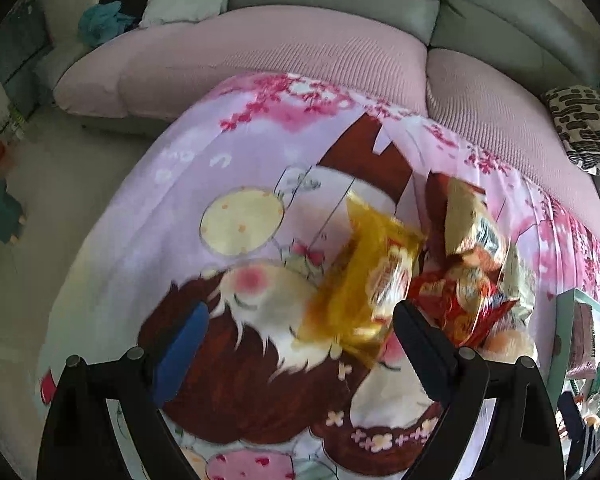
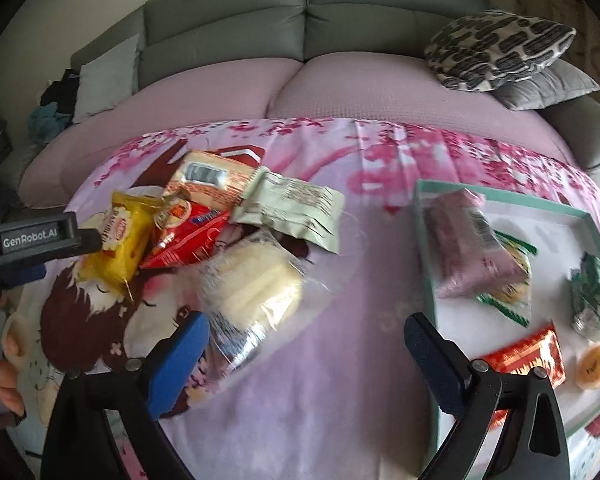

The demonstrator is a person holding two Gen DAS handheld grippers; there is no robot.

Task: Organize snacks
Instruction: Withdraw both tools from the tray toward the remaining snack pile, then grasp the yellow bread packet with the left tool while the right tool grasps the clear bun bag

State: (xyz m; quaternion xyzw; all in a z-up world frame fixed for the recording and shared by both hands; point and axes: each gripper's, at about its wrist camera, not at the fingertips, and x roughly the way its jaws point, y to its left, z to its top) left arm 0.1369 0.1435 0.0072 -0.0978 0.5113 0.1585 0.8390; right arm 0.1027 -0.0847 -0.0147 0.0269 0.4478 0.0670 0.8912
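Observation:
A pile of snacks lies on the pink cartoon cloth (image 2: 340, 360). My left gripper (image 1: 300, 344) is open, and a yellow packet (image 1: 364, 280) lies ahead between its fingers, close to the right one. Beside the yellow packet are a red packet (image 1: 460, 308) and an orange packet (image 1: 472, 220). My right gripper (image 2: 308, 360) is open and holds nothing. A clear bag of pale cake (image 2: 256, 284) lies just ahead of its left finger. The yellow packet (image 2: 120, 240), red packet (image 2: 188, 240), orange packet (image 2: 208, 180) and a pale green packet (image 2: 292, 208) sit behind the bag. One finger of the left gripper (image 2: 40, 238) reaches the yellow packet.
A teal-rimmed tray (image 2: 424, 240) on the right holds a purple packet (image 2: 472, 240), a green-striped packet (image 2: 508, 296), a dark green packet (image 2: 592, 292), a red-orange packet (image 2: 528, 360) and a round yellow snack (image 2: 594, 364). A sofa with a patterned cushion (image 2: 500, 48) stands behind. A hand (image 2: 4, 360) shows at the left.

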